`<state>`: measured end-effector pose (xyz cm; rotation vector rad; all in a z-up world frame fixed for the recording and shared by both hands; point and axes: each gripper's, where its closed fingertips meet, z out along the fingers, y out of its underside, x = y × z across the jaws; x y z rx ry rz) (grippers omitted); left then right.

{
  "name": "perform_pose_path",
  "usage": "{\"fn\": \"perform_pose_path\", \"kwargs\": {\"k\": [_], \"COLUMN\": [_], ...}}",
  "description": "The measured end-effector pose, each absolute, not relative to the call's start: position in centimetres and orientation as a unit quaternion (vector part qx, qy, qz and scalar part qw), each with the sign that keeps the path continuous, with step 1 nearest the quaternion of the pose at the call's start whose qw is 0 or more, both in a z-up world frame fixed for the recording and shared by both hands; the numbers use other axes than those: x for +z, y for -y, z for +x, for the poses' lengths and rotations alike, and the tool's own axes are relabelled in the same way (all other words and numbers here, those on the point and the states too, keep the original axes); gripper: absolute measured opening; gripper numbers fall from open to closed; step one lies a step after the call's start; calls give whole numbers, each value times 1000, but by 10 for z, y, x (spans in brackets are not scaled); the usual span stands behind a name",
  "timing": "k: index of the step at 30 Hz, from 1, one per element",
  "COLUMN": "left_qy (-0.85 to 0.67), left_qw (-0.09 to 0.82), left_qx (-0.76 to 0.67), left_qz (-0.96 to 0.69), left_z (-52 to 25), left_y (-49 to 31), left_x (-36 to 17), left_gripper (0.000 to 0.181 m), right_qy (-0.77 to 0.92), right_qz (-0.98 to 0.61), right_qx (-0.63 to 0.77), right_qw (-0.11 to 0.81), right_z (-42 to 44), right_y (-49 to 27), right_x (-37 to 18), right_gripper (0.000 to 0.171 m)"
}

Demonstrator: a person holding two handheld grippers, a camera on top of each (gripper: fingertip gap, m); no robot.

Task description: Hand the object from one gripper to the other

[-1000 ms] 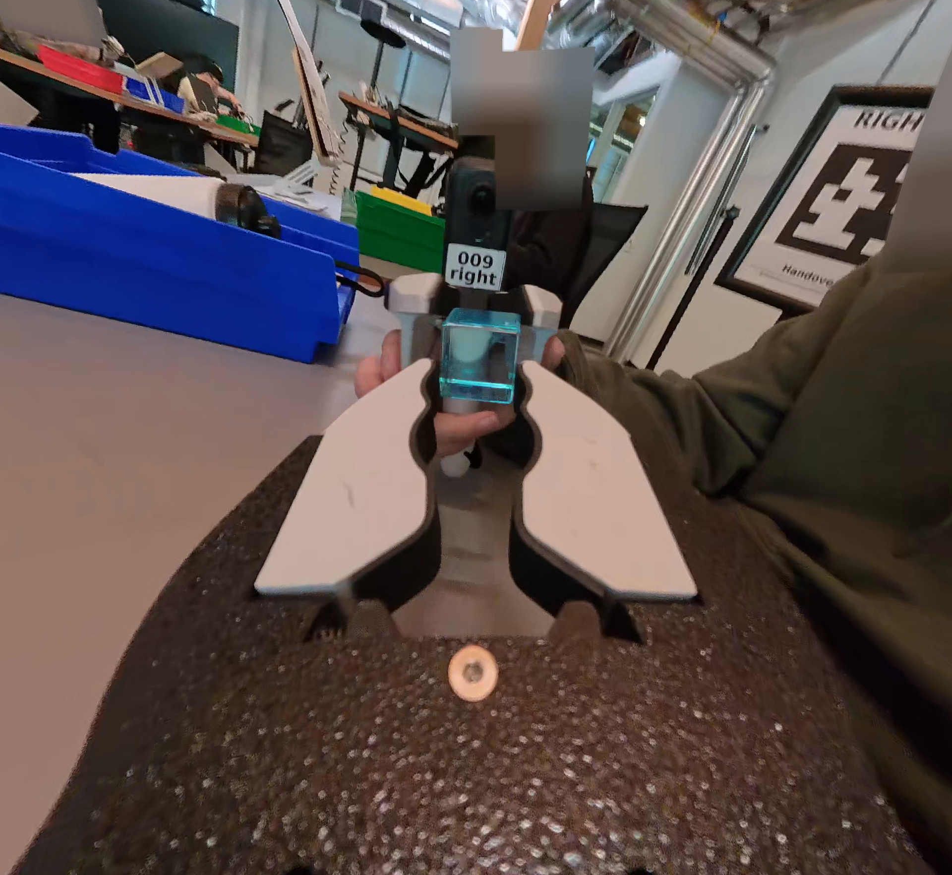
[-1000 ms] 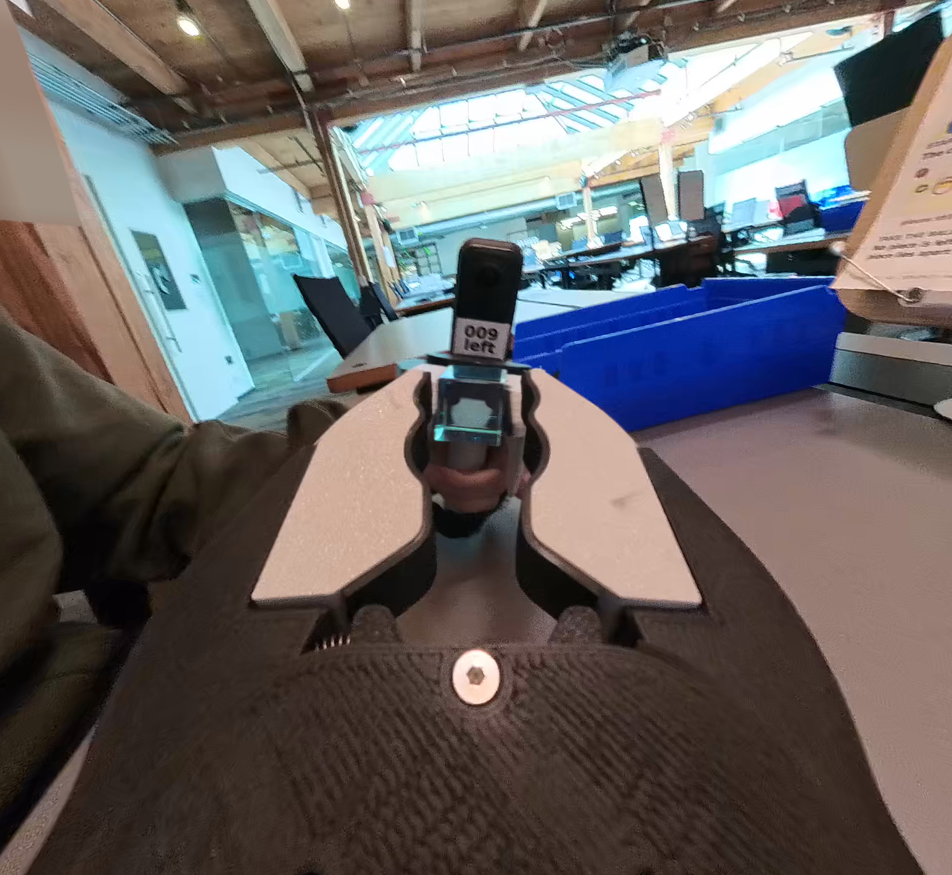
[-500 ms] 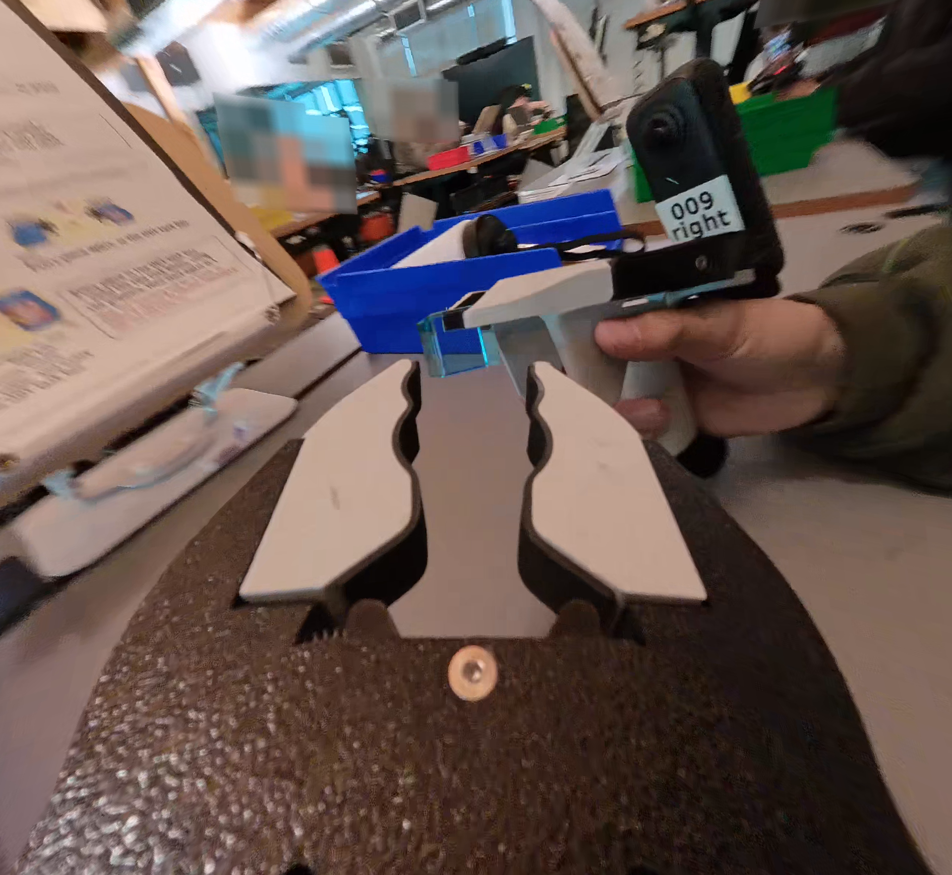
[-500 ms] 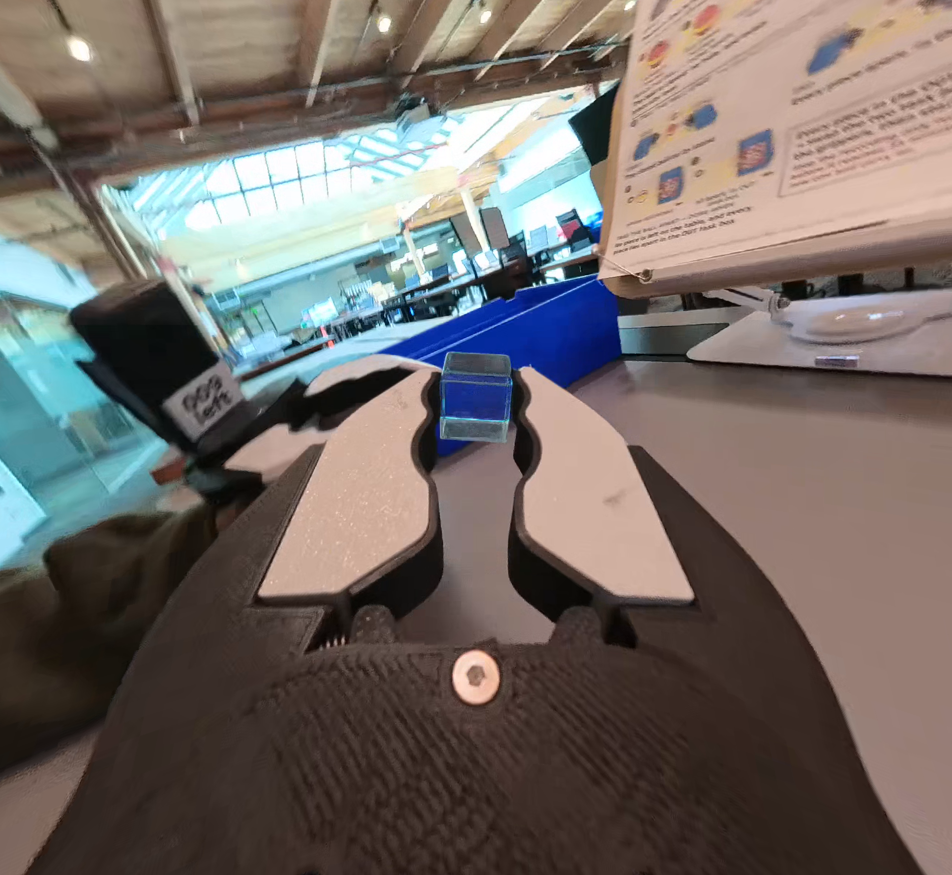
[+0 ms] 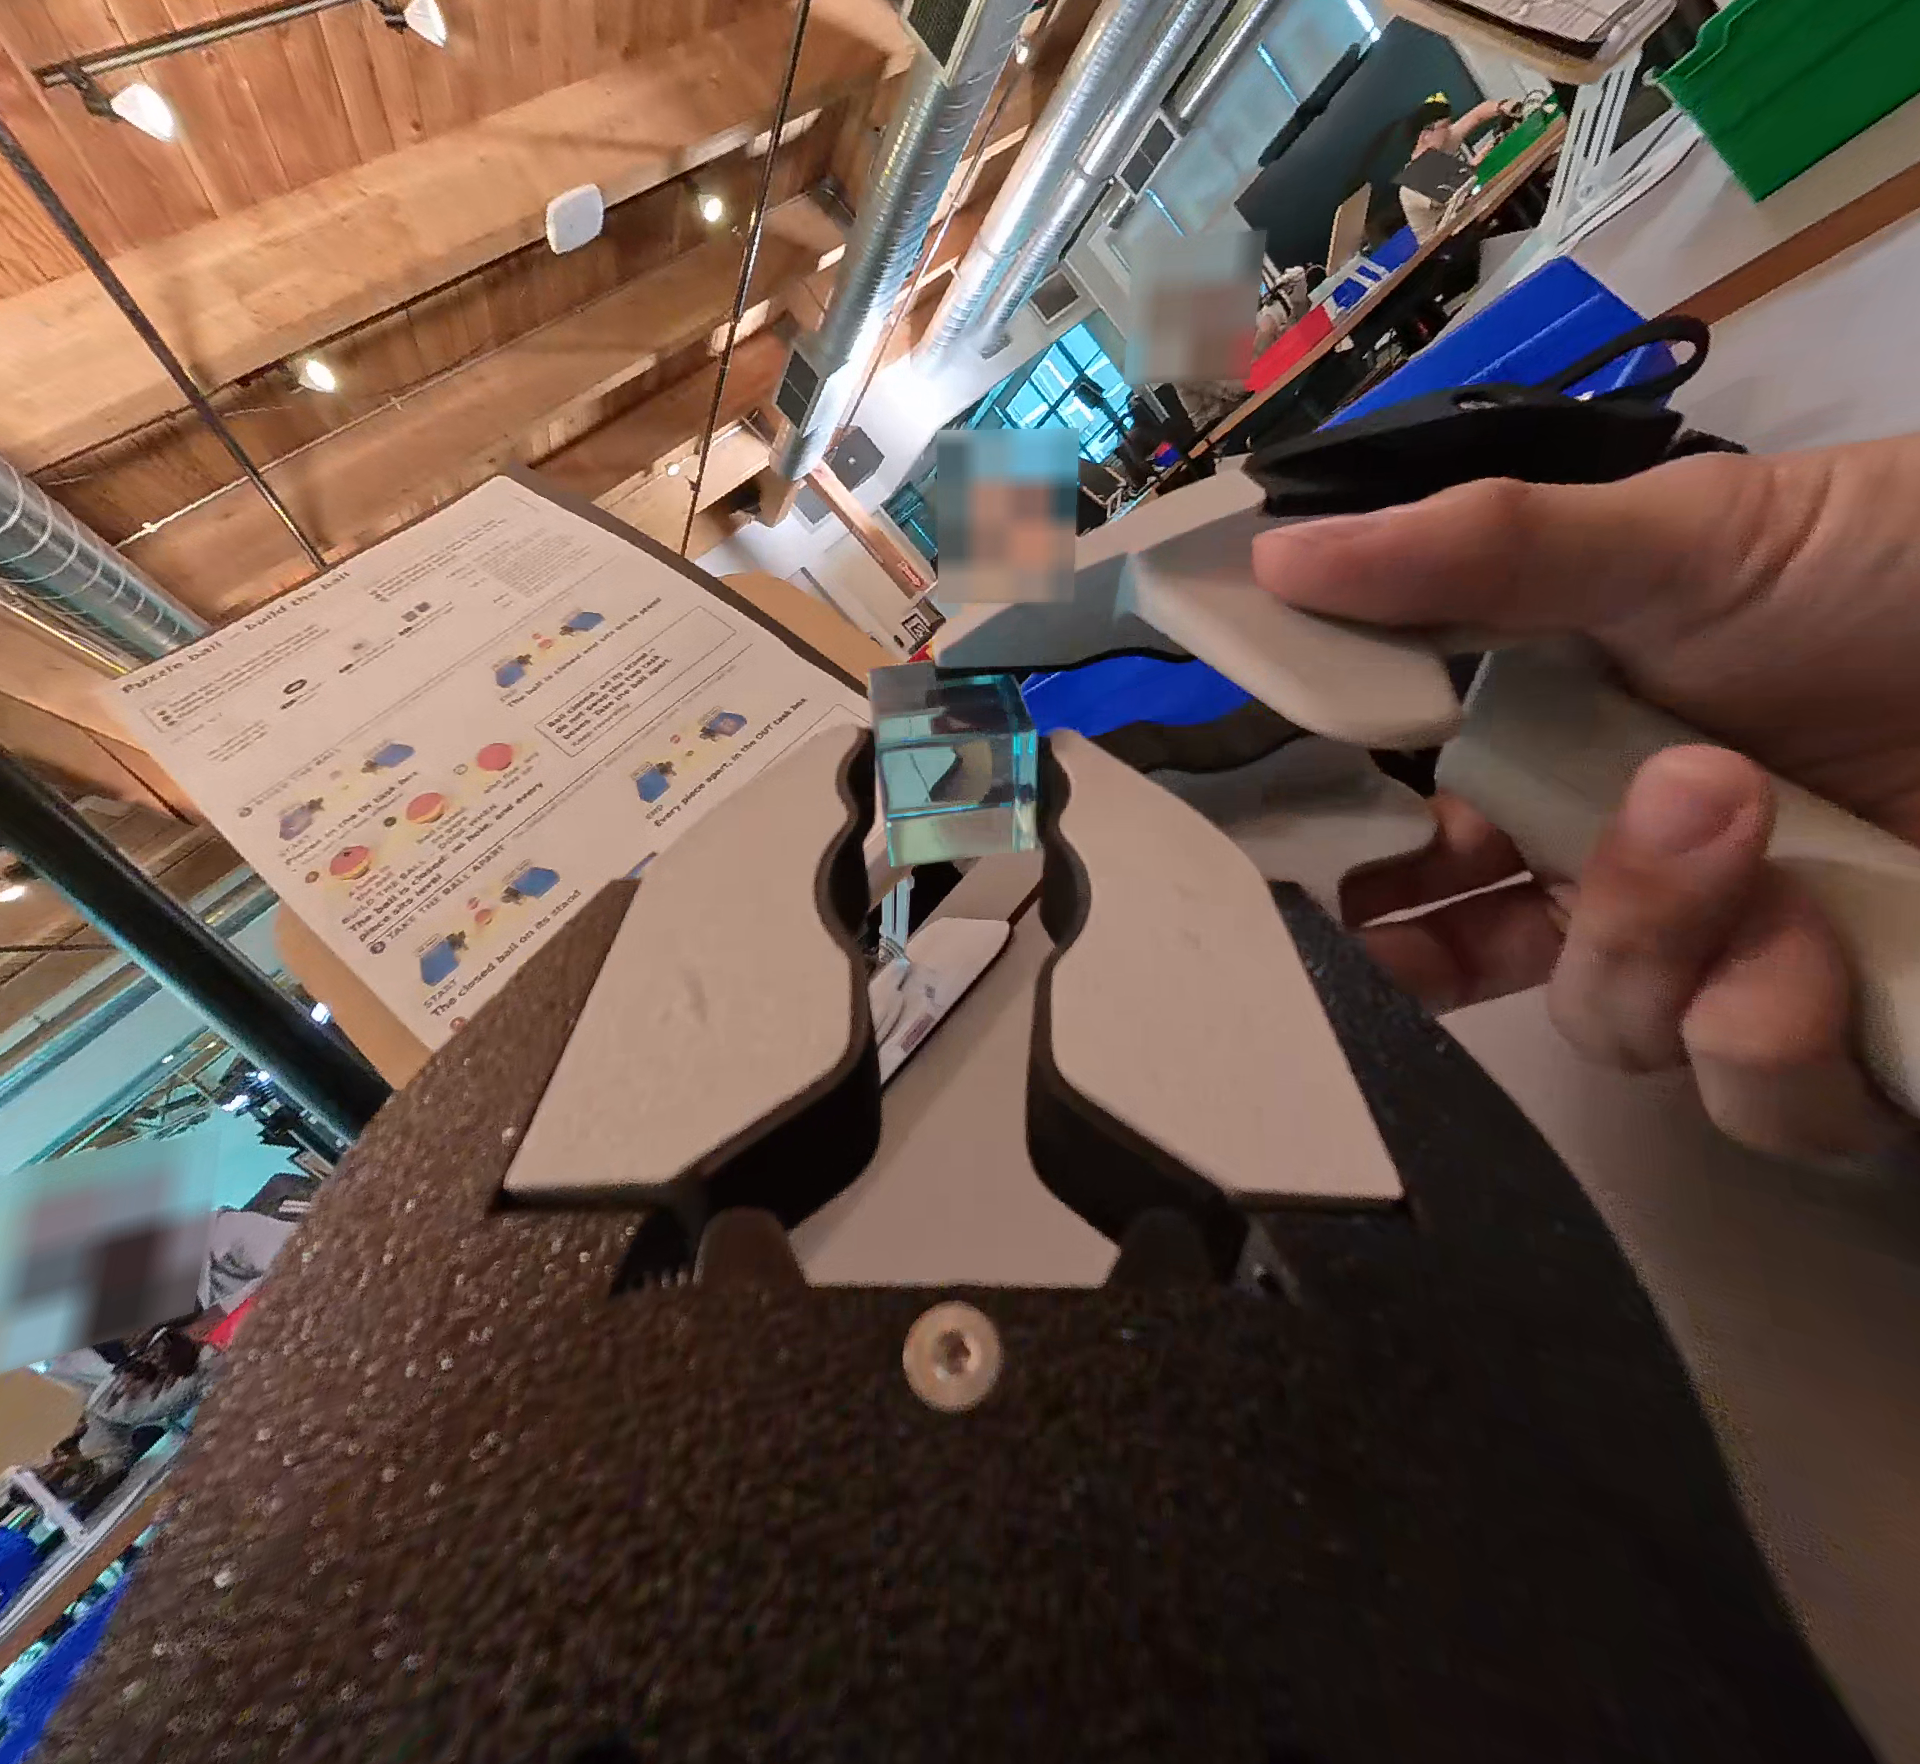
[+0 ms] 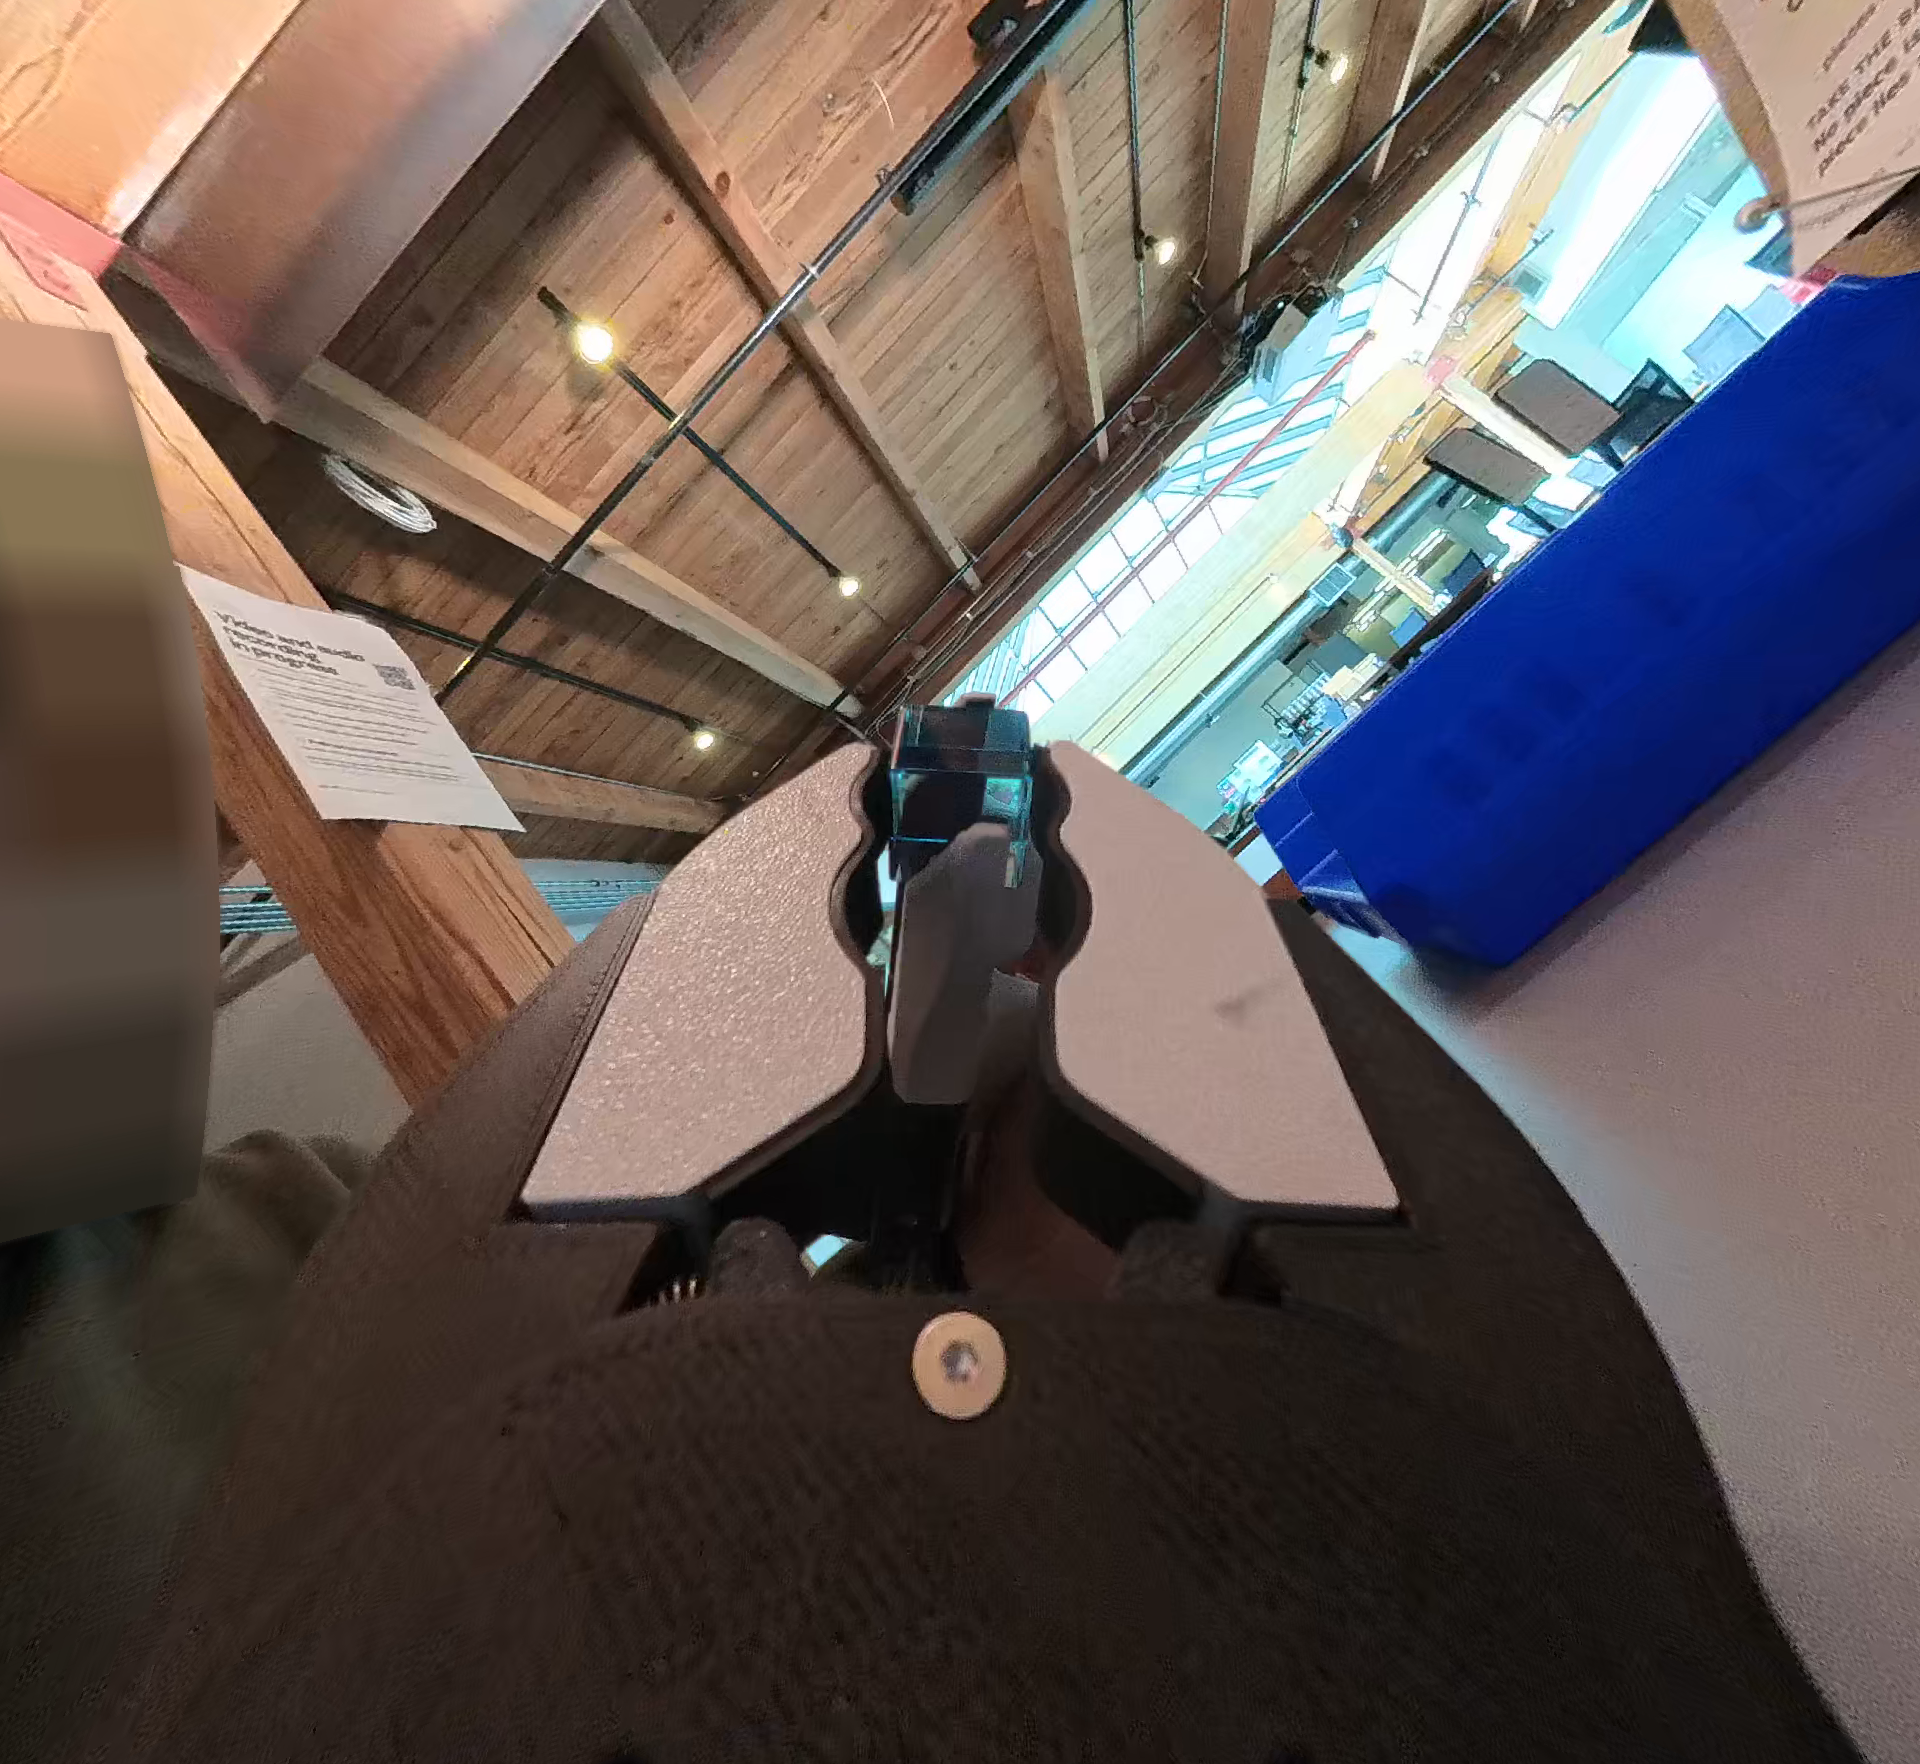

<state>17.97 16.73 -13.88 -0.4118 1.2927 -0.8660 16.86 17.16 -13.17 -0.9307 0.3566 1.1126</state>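
— How is the left claw [image 5: 956, 779] standing?

— Narrowed down, not spread wide. A clear, blue-tinted cube [image 5: 956, 795] sits right between its two tips. As far as the left wrist view shows, both grey pads are pressed on the cube's sides.

— And the right claw [image 6: 964, 779]?

— Its own view shows it pinching the same cube [image 6: 961, 784] at the very tips, one pad on each side, with no gap visible.

— So both have it?

— It looks that way. The two claws meet crosswise. In the left wrist view the other one comes in from the right, held by a hand [image 5: 1662, 727], and one of its flat grey fingers [image 5: 1278, 644] lies just above the cube. In the right wrist view a grey finger [image 6: 945, 966] of the left claw runs up the gap between the right claw's fingers to the cube.

— Where is the cube relative to the worktop [image 6: 1662, 1039]?

— Held up in the air, clear of it. Both cameras are tilted up towards the wooden ceiling. A blue bin [image 6: 1610, 675] stands on the worktop to the right, and a propped instruction sheet [image 5: 468, 727] is behind the cube in the left view.
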Motion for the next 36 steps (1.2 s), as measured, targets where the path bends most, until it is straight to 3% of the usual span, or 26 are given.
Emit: {"fn": "perform_pose_path", "kwargs": {"k": [6, 10, 14, 17, 19, 30, 33, 36], "left_qy": [-606, -628, -639, -668, -685, -691, -658, -639], "left_qw": [608, 366, 125, 44, 41, 116, 204, 362], "left_qx": [-465, -638, -716, -703, -689, -675, -675, -626], "left_qz": [-219, -254, -249, -240, -233, -232, -262, -263], "left_z": [179, 170, 147, 134, 132, 140, 157, 171], "left_y": [-164, -150, -144, -140, -137, -142, -154, -166], "left_x": [-140, -145, -152, -165, -172, -172, -163, -156], "left_gripper": [27, 27, 27, 27, 27, 27, 29, 40], "right_qy": [-125, -26, 67, 122, 147, 132, 76, -11], "right_qz": [-476, -555, -590, -608, -622, -659, -641, -613], "right_qx": [420, 264, 194, 191, 216, 211, 176, 123], "right_qw": [762, 788, 781, 761, 738, 710, 743, 780], "right_z": [172, 173, 160, 143, 132, 135, 153, 180], "right_y": [-169, -161, -153, -151, -150, -159, -165, -168], "right_x": [-131, -132, -132, -139, -146, -156, -148, -142], "right_gripper": [33, 52, 49, 34, 24, 25, 25, 25]}}
